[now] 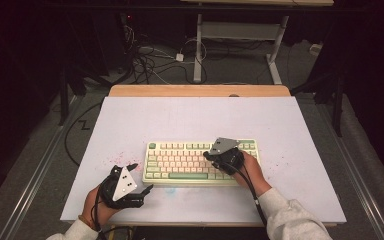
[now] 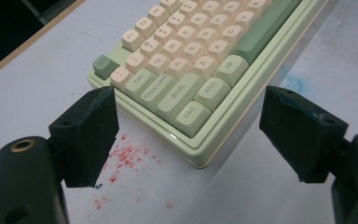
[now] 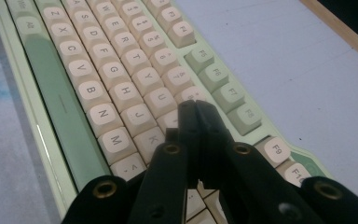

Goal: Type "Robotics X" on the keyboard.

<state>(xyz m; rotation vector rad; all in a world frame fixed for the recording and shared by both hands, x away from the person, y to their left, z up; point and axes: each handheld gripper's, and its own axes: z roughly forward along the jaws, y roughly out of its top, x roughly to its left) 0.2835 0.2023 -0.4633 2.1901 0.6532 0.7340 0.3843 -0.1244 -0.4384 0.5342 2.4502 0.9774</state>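
Mechanical keyboard (image 1: 200,162), cream and green, on desk (image 1: 130,120); right tool (image 3: 196,106) clenched empty over keys; left tool (image 2: 186,140) released beside it.

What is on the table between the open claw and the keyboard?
Just bare white table with red speckles, seen in the left gripper view between the left gripper and the keyboard. Nothing else lies there.

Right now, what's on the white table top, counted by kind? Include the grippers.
Keyboards: 1, the green and cream keyboard
Grippers: 2, the left gripper with its jaws apart beside the keyboard, the right gripper with its jaws together over the keys
Total: 3
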